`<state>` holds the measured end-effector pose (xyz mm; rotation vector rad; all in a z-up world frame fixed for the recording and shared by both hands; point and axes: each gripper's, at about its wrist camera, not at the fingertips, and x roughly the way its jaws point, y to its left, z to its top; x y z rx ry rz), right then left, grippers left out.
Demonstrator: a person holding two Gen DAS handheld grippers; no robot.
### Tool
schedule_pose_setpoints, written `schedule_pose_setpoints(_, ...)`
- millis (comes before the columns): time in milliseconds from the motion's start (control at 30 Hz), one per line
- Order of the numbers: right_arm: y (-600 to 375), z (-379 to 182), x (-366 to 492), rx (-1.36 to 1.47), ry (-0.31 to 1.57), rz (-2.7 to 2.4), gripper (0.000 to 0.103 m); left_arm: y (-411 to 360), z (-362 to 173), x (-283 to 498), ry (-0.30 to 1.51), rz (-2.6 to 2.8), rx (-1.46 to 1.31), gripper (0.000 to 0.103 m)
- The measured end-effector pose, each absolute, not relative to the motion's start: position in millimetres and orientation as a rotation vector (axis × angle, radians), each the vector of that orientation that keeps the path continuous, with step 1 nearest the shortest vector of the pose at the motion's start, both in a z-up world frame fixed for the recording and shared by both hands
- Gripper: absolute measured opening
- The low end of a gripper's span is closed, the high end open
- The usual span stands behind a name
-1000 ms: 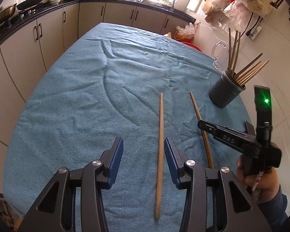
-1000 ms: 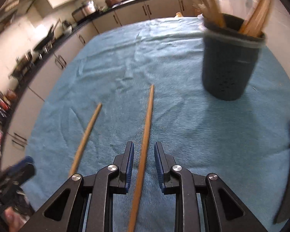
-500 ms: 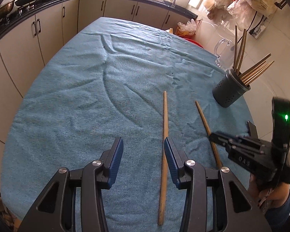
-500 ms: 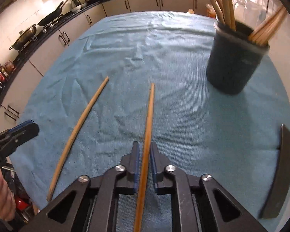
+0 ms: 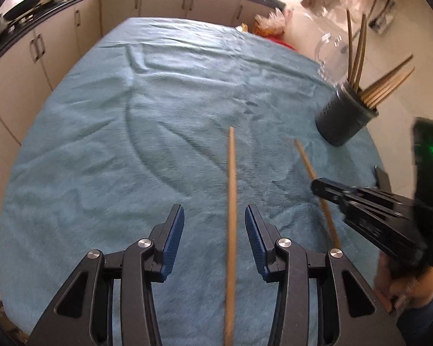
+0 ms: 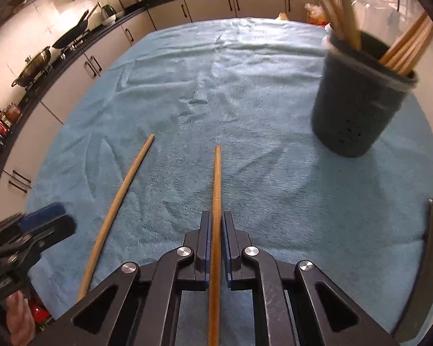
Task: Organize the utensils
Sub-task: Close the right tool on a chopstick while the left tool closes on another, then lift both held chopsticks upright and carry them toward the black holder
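Near the dark holder (image 6: 360, 101) on the blue cloth (image 6: 216, 86) we see two chopsticks lying lengthwise, tips pointing away — our right gripper (image 6: 215, 225) has just closed on the darker chopstick (image 6: 216, 187), while our left gripper (image 5: 213, 230) stands open astride the paler chopstick (image 5: 231, 201)

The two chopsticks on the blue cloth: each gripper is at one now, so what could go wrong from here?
1. The right gripper is shut on its chopstick near one end, so the long free part may swing or slip when lifted.
2. The left gripper is open around the other chopstick, which lies nearer its right finger; closing could push it aside.
3. The holder is already crowded, so inserting may snag.
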<state>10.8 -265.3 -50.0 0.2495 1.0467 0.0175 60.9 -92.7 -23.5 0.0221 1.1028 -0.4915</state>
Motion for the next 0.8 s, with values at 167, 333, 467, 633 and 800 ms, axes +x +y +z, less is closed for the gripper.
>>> schedule_pose_setpoints(167, -273, -31, -11, 0.246, 0.970, -0.009, 0.007, -128, -42, 82, 1.175, -0.462, 0.135, 0.029)
schedule_pose_setpoints(333, -281, -18, -27, 0.264, 0.916, -0.003, 0.007, -155, -45, 92, 1.130, -0.388, 0.272, 0.013)
schedule_pose_setpoints(467, -286, -12, -34, 0.295, 0.886, 0.007, 0.007, -156, -45, 94, 1.125, -0.358, 0.255, 0.006)
schedule_pose_setpoints(633, -293, 6, -52, 0.329, 0.804, 0.037, 0.007, -137, -22, 79, 1.066, -0.410, 0.145, 0.006)
schedule_pose_setpoints(800, -295, 33, -67, 0.345, 0.704, 0.041, 0.007, -116, 28, 57, 0.937, -0.441, 0.060, 0.006)
